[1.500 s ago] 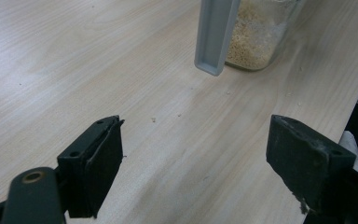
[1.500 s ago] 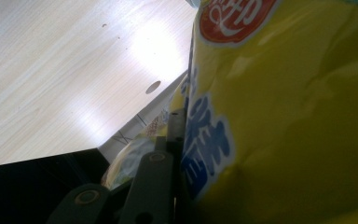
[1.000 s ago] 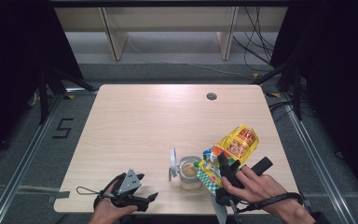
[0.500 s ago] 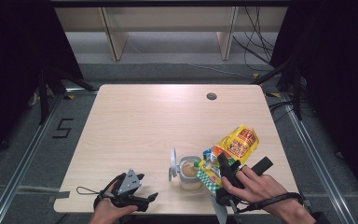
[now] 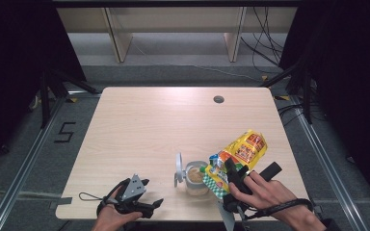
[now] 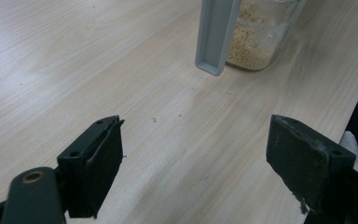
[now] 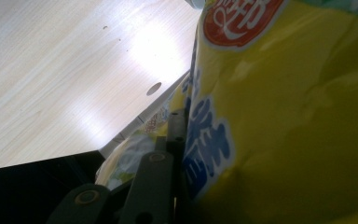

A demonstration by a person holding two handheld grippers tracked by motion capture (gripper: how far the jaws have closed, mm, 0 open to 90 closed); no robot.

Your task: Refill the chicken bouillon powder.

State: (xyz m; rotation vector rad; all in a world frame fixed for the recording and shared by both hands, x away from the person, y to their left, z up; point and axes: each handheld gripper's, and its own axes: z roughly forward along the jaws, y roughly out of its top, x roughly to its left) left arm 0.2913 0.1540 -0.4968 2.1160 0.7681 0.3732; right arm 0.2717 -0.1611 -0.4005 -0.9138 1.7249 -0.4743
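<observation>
yellow snack bag (image 5: 243, 149) tilted over open jar (image 5: 196, 177)

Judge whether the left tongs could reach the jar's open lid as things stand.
Probably yes: the left tongs stand open, and bare table lies between them and the grey lid of the jar.

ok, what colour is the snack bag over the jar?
Mostly yellow, with a red logo and blue lettering; the snack bag shows best in the right gripper view.

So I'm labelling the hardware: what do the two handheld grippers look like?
Both are black. The left gripper carries a grey three-cornered plate and trails a thin black looped cable; its jaws end in blocky black pads. The right gripper has a black cylindrical handle and metal-riveted jaw links.
</observation>
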